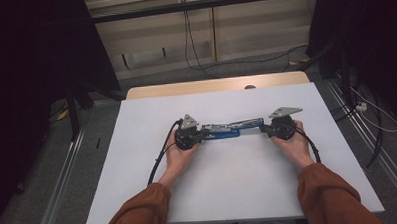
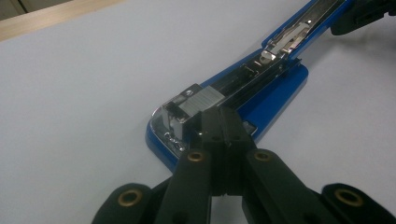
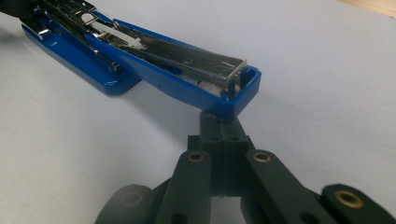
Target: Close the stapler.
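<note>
A blue stapler [image 1: 227, 128] lies swung open and flat in the middle of the white table [image 1: 239, 180], its metal magazine facing up. My left gripper [image 1: 202, 133] is at its left end. In the left gripper view the jaws [image 2: 219, 123] are pressed together, their tips against the metal head of the magazine [image 2: 196, 100] over the blue base [image 2: 275, 93]. My right gripper [image 1: 263, 129] is at the right end. Its shut jaws [image 3: 219, 126] touch the underside of the blue cover's tip [image 3: 233, 100]. Nothing sits between either pair of jaws.
A wooden strip [image 1: 215, 85] runs along the table's far edge. Beyond it the floor holds cables [image 1: 194, 52] and dark stands at both sides. Metal rails [image 1: 63, 176] run along the floor beside the table. White surface lies all round the stapler.
</note>
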